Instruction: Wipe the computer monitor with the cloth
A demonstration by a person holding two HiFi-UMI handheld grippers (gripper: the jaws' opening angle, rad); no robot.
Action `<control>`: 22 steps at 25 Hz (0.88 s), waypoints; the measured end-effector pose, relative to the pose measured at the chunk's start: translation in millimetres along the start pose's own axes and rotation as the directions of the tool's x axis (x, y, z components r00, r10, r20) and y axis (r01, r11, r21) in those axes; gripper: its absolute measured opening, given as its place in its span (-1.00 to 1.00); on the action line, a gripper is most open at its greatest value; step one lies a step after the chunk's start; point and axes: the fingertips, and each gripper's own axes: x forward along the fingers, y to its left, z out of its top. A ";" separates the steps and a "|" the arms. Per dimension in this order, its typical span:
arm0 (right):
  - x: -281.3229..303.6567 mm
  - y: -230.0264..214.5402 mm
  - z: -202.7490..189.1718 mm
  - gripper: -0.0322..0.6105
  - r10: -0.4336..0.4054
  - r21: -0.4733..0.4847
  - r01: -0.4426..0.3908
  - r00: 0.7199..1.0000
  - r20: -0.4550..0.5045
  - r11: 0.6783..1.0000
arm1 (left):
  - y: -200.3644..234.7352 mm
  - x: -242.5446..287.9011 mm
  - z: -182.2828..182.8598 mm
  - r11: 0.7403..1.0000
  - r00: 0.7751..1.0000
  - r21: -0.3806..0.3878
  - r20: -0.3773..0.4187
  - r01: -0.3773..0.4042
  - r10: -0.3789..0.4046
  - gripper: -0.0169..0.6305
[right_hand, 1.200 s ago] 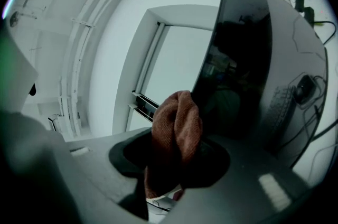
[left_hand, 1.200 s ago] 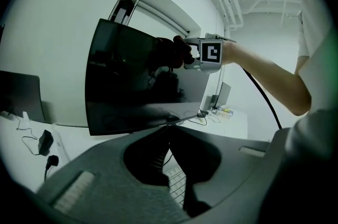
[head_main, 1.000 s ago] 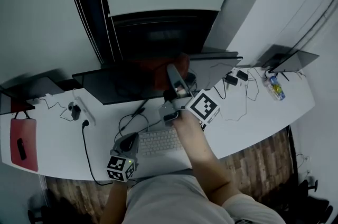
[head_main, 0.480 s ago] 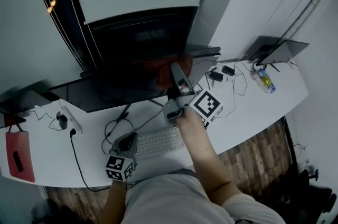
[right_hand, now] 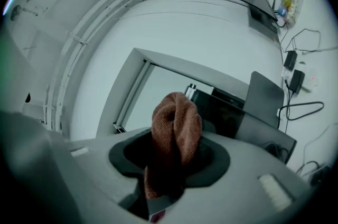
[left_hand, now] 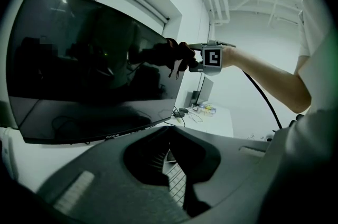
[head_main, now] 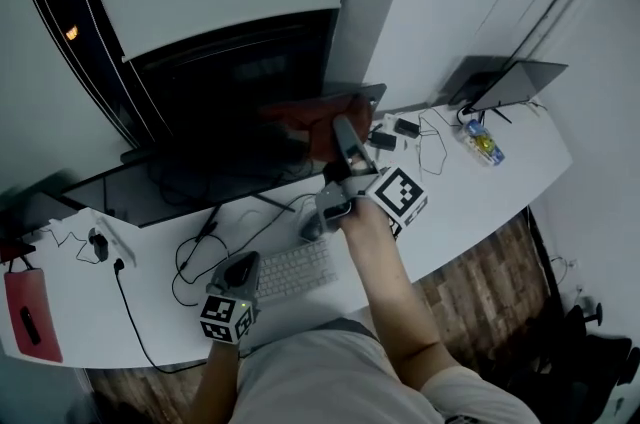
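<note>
Your empty left claw point(head_main: 240, 270) rests closed by the keyboard point(head_main: 295, 270) on the surface point(head_main: 470, 187). Beyond it, your right claw point(head_main: 340, 140), clamped on the cloth point(head_main: 300, 122), has swept toward the monitor point(head_main: 200, 162)'s right edge, and this pass looks nearly finished.

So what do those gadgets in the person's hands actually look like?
Both the left gripper and right gripper are grey plastic handheld tools ending in long tongs. Each carries a white cube printed with black square markers. A black cable trails from the right one. The person wears a light, short-sleeved top.
</note>
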 end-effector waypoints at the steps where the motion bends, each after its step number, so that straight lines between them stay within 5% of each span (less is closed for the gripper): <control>1: -2.4 -3.5 6.3 -0.41 -0.005 -0.003 0.005 1.000 0.006 1.000 | -4.0 4.9 0.6 1.000 1.000 0.002 -0.001 0.007 -0.007 -0.92; 22: -77.5 -57.4 85.5 -0.41 -0.120 -0.077 0.132 0.984 0.135 0.988 | -52.5 54.7 5.1 0.989 0.990 0.045 -0.043 0.138 -0.136 -0.92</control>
